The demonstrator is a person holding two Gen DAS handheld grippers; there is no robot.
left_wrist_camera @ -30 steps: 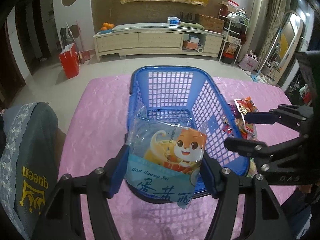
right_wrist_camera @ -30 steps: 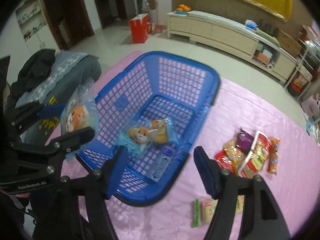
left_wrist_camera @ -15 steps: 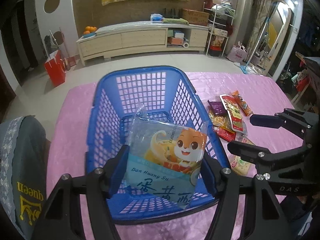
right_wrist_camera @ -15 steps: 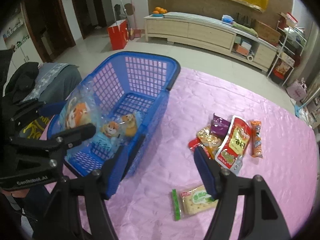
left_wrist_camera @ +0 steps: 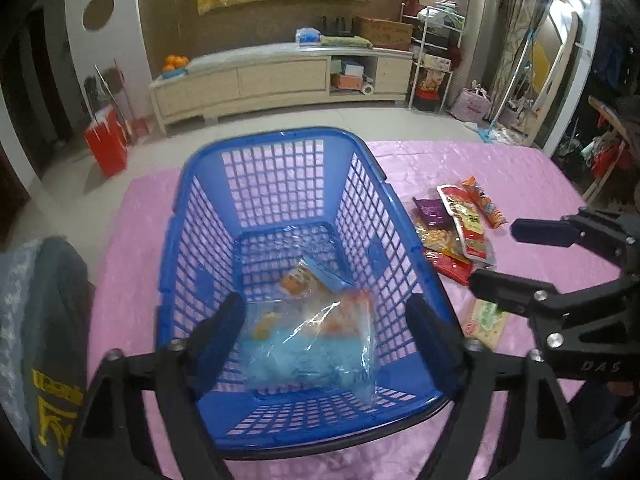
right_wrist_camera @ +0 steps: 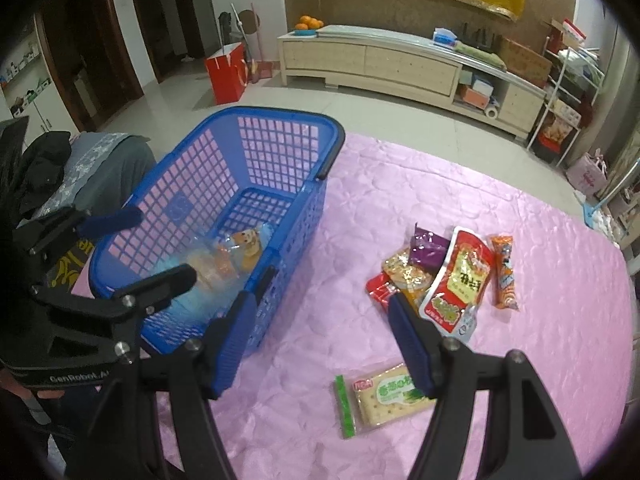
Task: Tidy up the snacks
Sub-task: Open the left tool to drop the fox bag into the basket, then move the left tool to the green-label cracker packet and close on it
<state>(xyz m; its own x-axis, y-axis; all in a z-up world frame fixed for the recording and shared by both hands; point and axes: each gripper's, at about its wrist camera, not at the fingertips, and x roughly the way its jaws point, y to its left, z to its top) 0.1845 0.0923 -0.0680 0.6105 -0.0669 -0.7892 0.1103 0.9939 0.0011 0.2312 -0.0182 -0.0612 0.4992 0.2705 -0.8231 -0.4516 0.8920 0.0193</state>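
Note:
A blue plastic basket [left_wrist_camera: 280, 136] [right_wrist_camera: 336, 136] stands on the pink table. My left gripper [left_wrist_camera: 324, 332] [right_wrist_camera: 148, 246] hangs over its near end, jaws opening. The light-blue fox snack bag [left_wrist_camera: 312, 344] [right_wrist_camera: 200, 276] is blurred and loose below them, dropping onto a like bag [left_wrist_camera: 308, 280] [right_wrist_camera: 244, 240] on the basket floor. My right gripper [right_wrist_camera: 324, 332] [left_wrist_camera: 496, 254] stands open over bare cloth right of the basket, holding nothing. Loose snacks lie to the right: a red pack [right_wrist_camera: 460, 280] [left_wrist_camera: 468, 220], a purple pack [right_wrist_camera: 428, 240], an orange stick [right_wrist_camera: 504, 272] and a cracker pack [right_wrist_camera: 392, 396] [left_wrist_camera: 486, 320].
A thin green stick pack [right_wrist_camera: 345, 408] lies beside the crackers. A chair draped in grey cloth [left_wrist_camera: 40, 320] [right_wrist_camera: 104, 160] stands at the table's left edge. Beyond the table are the tiled floor, a red bag [right_wrist_camera: 226, 76] and a long cabinet [right_wrist_camera: 380, 64].
The left jaws have widened and let go of the fox bag, which has fallen into the basket. Both views swung from the basket toward the loose snacks, then settled.

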